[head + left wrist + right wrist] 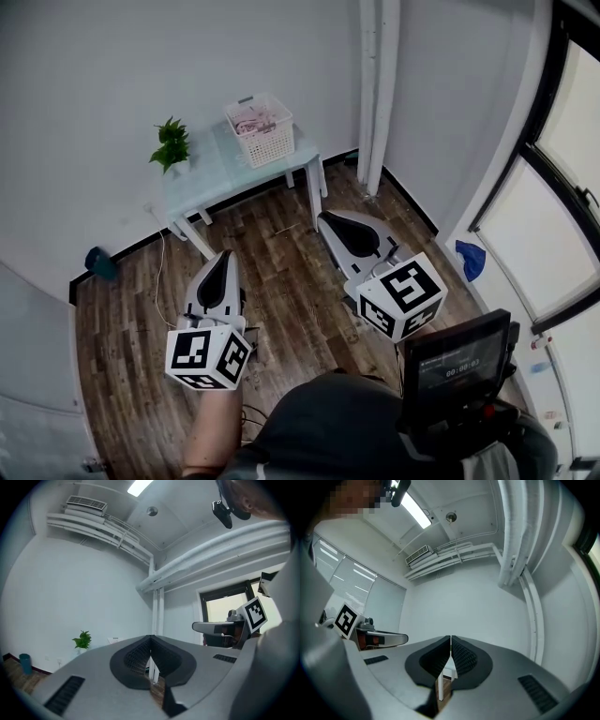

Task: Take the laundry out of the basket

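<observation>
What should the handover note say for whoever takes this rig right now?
Left gripper: jaws shut, nothing between them, held level above the floor.
Right gripper: jaws shut, empty, alongside the left.
Basket: stands on the small table by the wall, well ahead of both grippers, beside a potted plant.
Laundry: inside the basket, untouched.
Done: nothing taken out.
Left: close in on the table, open the jaws, lift the laundry out of the basket.
</observation>
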